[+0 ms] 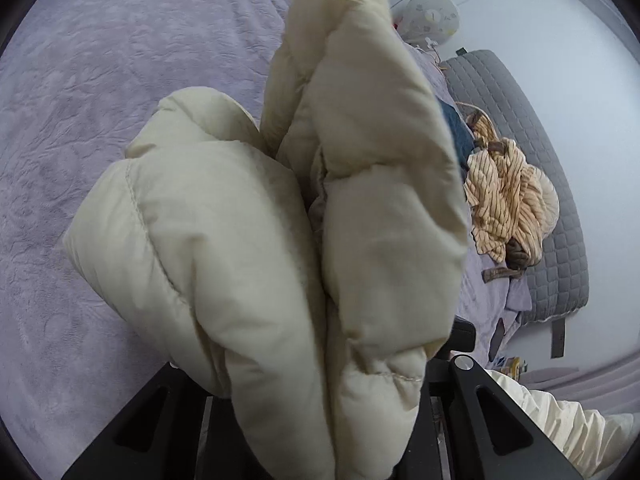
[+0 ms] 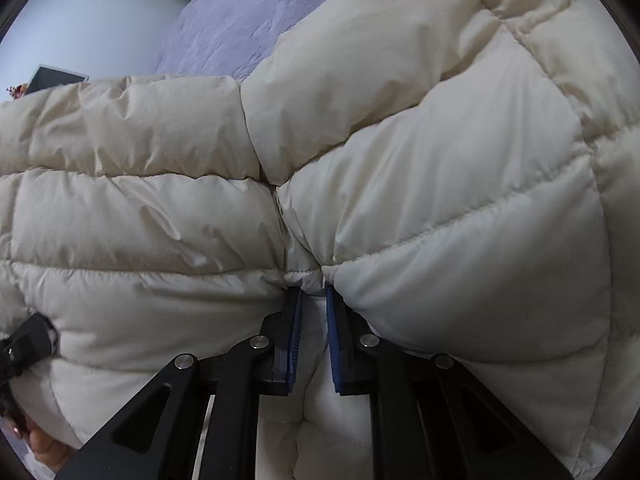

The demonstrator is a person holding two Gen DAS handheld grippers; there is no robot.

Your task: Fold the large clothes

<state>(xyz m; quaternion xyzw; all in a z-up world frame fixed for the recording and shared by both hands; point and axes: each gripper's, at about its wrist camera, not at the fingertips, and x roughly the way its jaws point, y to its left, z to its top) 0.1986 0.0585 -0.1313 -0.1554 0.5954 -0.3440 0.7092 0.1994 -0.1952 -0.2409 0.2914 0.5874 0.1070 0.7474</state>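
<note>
A cream puffer jacket [image 1: 248, 240] fills the middle of the left wrist view, bunched and lifted above the lilac bedspread [image 1: 100, 100]. My left gripper [image 1: 320, 420] is shut on a thick fold of it; the padding hides its fingertips. In the right wrist view the same jacket [image 2: 400, 160] fills nearly the whole frame. My right gripper [image 2: 314, 300] is shut on a pinch of the jacket at a seam, its blue pads [image 2: 296, 332] pressing the fabric from both sides.
A striped tan garment [image 1: 508, 204] lies crumpled at the bed's right side by a grey quilted headboard [image 1: 532, 140]. A patterned pillow [image 1: 432, 16] lies far back. White walls stand behind. The other gripper [image 2: 24, 348] and a hand show at the lower left.
</note>
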